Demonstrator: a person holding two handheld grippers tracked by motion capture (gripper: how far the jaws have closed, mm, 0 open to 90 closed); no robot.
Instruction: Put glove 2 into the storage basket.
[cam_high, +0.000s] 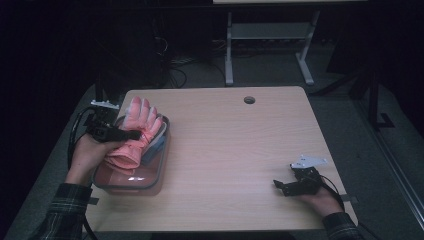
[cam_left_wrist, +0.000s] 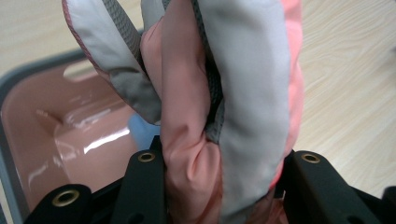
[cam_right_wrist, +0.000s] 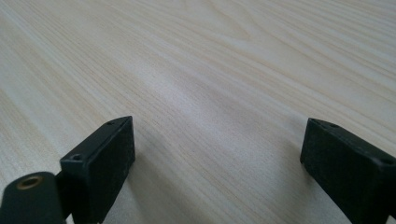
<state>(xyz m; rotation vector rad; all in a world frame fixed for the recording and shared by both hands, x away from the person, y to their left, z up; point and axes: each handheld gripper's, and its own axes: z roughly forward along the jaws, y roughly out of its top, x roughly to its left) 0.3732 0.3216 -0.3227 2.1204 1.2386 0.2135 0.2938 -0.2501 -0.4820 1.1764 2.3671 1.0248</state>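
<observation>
Tightly around pink glove (cam_left_wrist: 224, 116): left claw (cam_left_wrist: 224, 177).

**Colours at the bin**

Glove (cam_high: 136, 135): salmon pink, with light grey panels and darker grey mesh strips. Bin (cam_high: 150, 182): translucent pink, grey rim; something pale blue inside it, under the glove. Bench (cam_high: 235, 150): light wood grain. Both claws black. Sleeve (cam_high: 65, 210) left of bin: dark plaid.
</observation>
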